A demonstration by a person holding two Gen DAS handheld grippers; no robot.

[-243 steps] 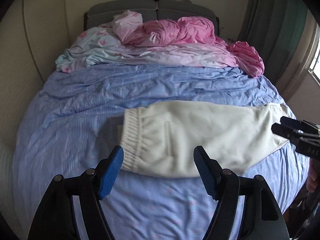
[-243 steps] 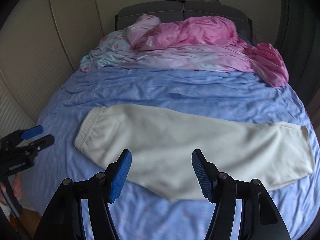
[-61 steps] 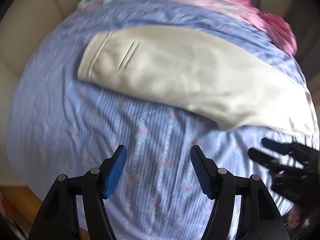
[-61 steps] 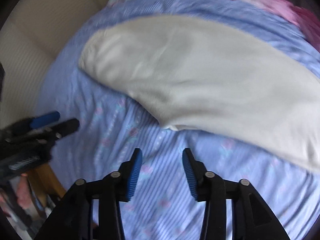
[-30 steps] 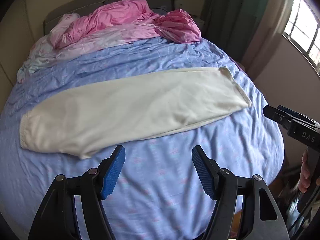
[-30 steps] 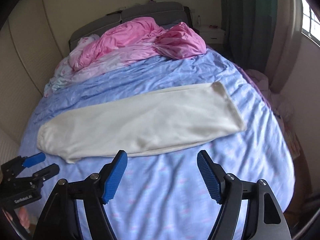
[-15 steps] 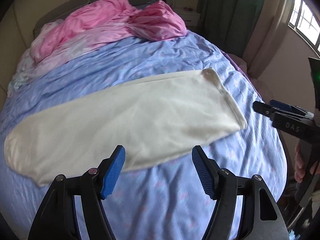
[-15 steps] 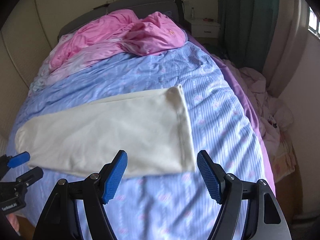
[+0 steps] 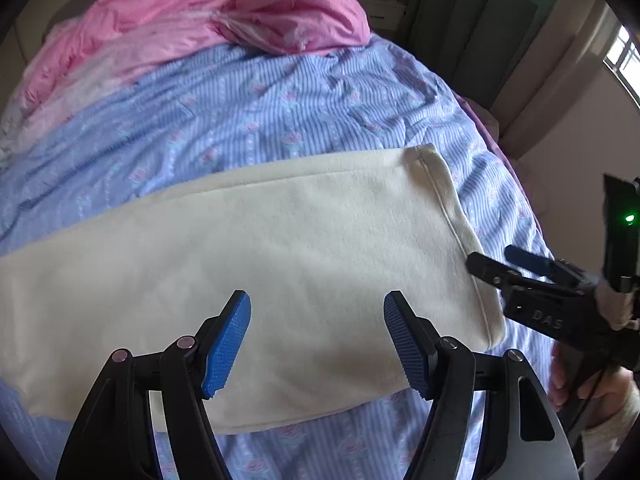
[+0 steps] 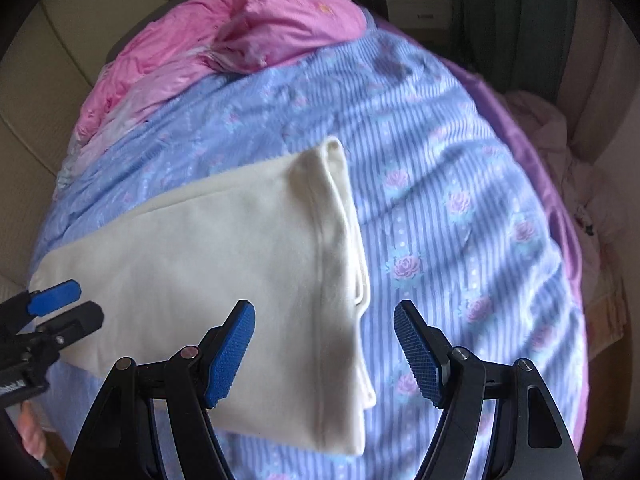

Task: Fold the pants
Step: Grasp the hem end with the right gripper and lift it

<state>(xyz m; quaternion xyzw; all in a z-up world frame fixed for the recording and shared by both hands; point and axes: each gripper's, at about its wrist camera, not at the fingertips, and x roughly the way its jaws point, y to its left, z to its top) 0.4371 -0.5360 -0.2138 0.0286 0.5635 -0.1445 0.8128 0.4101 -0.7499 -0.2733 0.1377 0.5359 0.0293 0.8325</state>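
Both claws are held wide apart at the jaws and nothing is gripped by either. Directly ahead of the left gripper (image 9: 317, 338), and partly framed between its blue pads, the cream pants (image 9: 256, 264) are laid flat on the bed, apparently already doubled leg on leg so that one long strip is formed. Just beyond the right gripper (image 10: 325, 346), the hemmed cuff end (image 10: 340, 240) is seen, with two stacked hem edges showing slightly offset; the near corner of that cuff lies between the claw's pads but is not touched by them. The right gripper is seen from the left view hovering just beside the cuff edge, which suggests a pinch on the cuffs is being lined up so the leg end can be carried over toward the waistband. Farther out, the blue striped floral bedsheet (image 10: 460, 184) is spread under the garment. Farthest from both claws, a crumpled pink duvet (image 9: 224, 12) is bunched at the head of the bed, well apart from the pants.
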